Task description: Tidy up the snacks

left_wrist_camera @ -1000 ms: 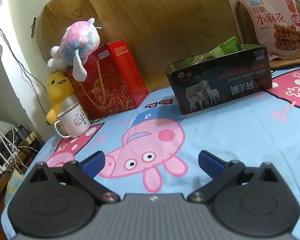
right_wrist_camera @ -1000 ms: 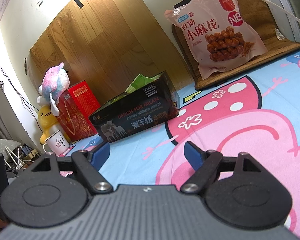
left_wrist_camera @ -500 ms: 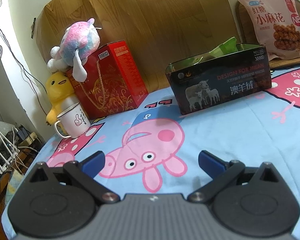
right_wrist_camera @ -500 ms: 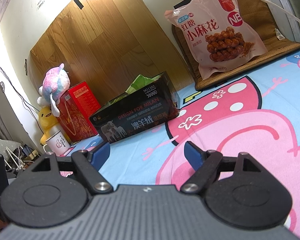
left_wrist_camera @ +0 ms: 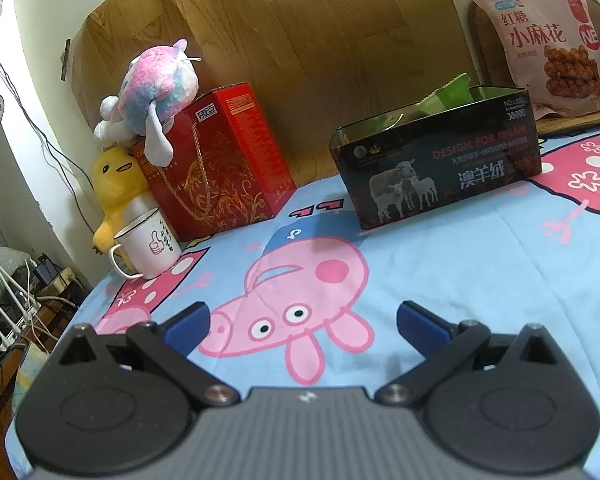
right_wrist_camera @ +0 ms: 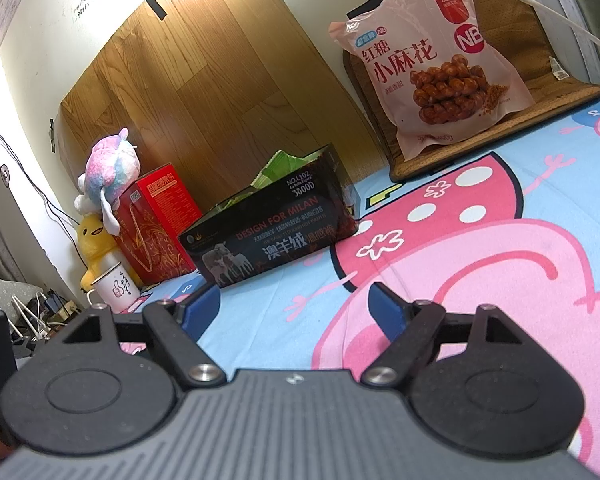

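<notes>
A pink snack bag (left_wrist_camera: 548, 40) of fried dough twists leans upright at the back right; it also shows in the right wrist view (right_wrist_camera: 432, 64). A black open box (left_wrist_camera: 440, 168) with sheep on its side holds green packets (left_wrist_camera: 452, 92); the box shows in the right wrist view (right_wrist_camera: 276, 236) too. My left gripper (left_wrist_camera: 300, 320) is open and empty, low over the cartoon-pig cloth, well short of the box. My right gripper (right_wrist_camera: 296, 308) is open and empty, also short of the box.
A red gift box (left_wrist_camera: 216, 160) stands at the back left with a pastel plush (left_wrist_camera: 156, 84) on top, a yellow plush (left_wrist_camera: 116, 188) beside it and a white mug (left_wrist_camera: 148, 244) in front. A woven mat (right_wrist_camera: 500, 128) lies under the snack bag. The table's left edge drops to cables (left_wrist_camera: 20, 300).
</notes>
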